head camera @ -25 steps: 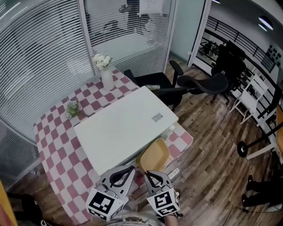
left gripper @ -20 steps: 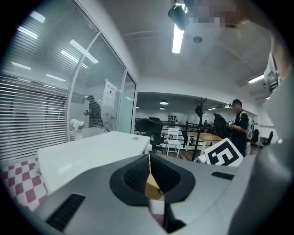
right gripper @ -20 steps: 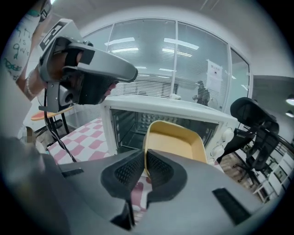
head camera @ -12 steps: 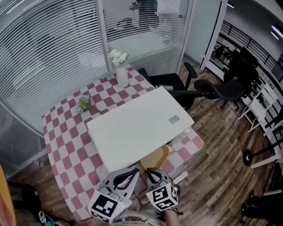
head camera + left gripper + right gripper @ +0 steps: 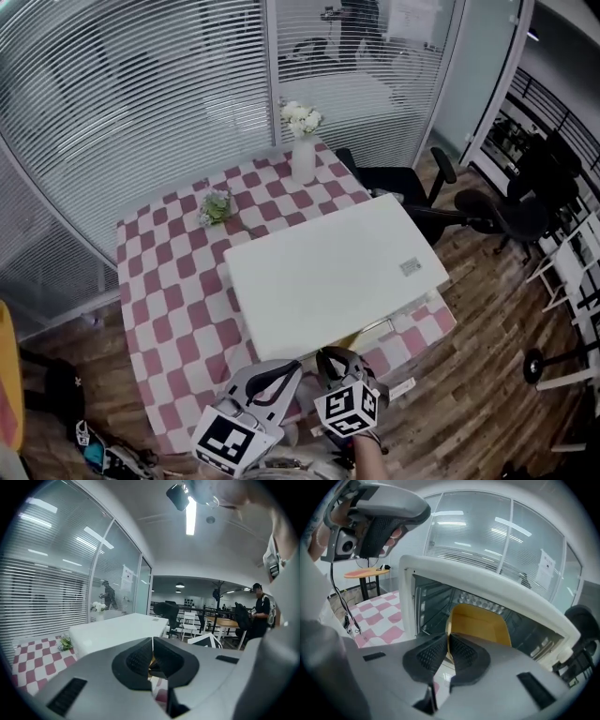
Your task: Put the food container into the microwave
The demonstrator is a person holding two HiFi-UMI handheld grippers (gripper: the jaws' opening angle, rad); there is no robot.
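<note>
The right hand-held gripper [image 5: 447,641] pinches the near rim of the yellow food container [image 5: 480,623], which sits inside the open microwave [image 5: 487,581], long axis running toward the back wall. The left hand-held gripper [image 5: 152,646] looks closed, seemingly empty.

Microwave [image 5: 497,585] mouth, open before you: food container [image 5: 480,623] fills the middle, free room left of it up to the ribbed side wall [image 5: 429,606].
</note>
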